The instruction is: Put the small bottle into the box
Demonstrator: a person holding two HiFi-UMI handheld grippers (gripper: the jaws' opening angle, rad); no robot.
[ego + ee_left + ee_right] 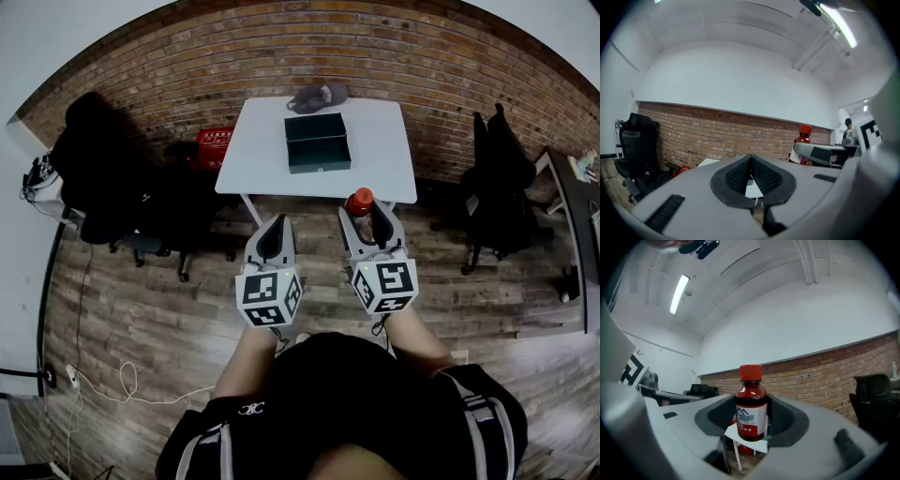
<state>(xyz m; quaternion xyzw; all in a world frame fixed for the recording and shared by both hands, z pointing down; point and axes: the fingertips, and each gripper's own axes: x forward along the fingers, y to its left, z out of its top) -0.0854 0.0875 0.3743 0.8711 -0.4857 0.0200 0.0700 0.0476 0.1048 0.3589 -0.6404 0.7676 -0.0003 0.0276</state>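
The right gripper [367, 212] pinches the small bottle [751, 405] upright between its pads, red cap on top, and holds it level in the air in front of the white table [384, 161], well short of it. The dark open box [317, 142] sits on the table, with a grey cap [317, 96] just behind it. The left gripper [273, 234], beside the right, has its jaws pressed together on nothing.

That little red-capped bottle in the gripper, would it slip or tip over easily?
Probably stiff: the small bottle looks undented between the right gripper's pads. Its smooth, glossy wall may be somewhat slippery. Being tall and narrow, it might tip, then roll, if set down carelessly.
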